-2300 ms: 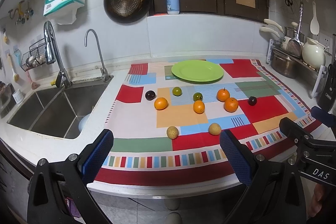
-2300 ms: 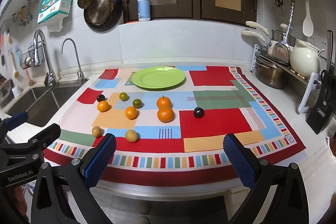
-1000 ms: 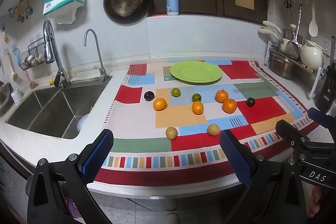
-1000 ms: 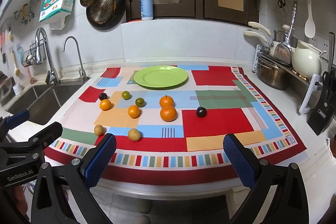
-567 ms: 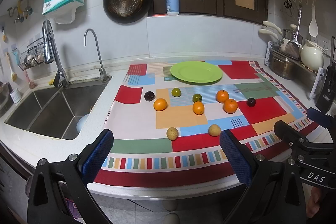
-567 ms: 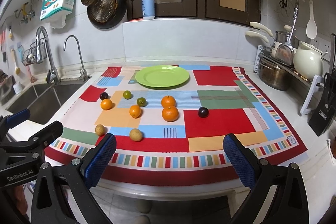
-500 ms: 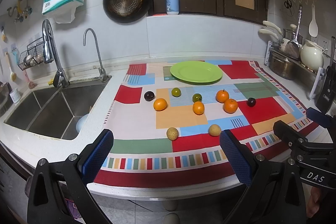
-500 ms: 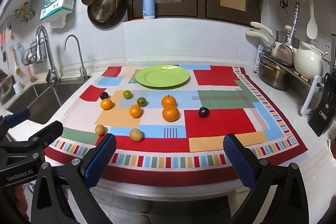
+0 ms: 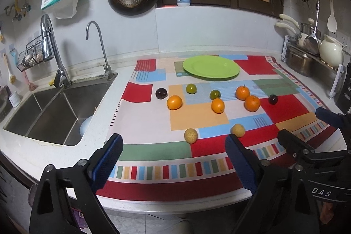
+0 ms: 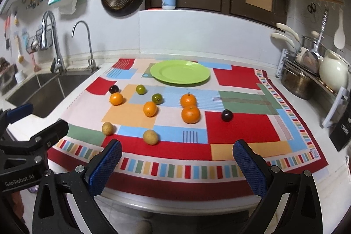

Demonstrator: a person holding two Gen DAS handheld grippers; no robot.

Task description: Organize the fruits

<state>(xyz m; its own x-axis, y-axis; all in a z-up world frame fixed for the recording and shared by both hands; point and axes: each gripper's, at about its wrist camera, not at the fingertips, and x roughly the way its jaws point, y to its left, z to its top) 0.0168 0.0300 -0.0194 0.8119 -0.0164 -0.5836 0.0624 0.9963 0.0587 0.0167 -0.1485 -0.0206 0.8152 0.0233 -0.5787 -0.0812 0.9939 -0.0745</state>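
Small fruits lie loose on a patchwork cloth [image 9: 153, 150]: several oranges, one of them [image 9: 252, 103], two green fruits [image 9: 191, 88], two dark plums [image 9: 161, 93] and two yellow-brown fruits [image 9: 190, 135]. An empty green plate [image 9: 210, 67] stands behind them, also seen as the plate [image 10: 179, 71] in the right wrist view. My left gripper [image 9: 172, 146] hovers over the cloth's front edge, its jaws closing with nothing between the pads. My right gripper [image 10: 177, 148] is open and empty, short of the nearest yellow-brown fruit [image 10: 150, 136].
A steel sink [image 9: 50, 111] with two taps lies left of the cloth. A rack with a pot [image 9: 300, 60] and a white jug [image 9: 331, 54] lines the right wall, a knife block [image 9: 345, 89] in front of it. The counter's front edge runs just below both grippers.
Both grippers have come forward and a little down towards the counter, so the fruits look larger. The left jaws have narrowed slightly. The right view has rolled a little.
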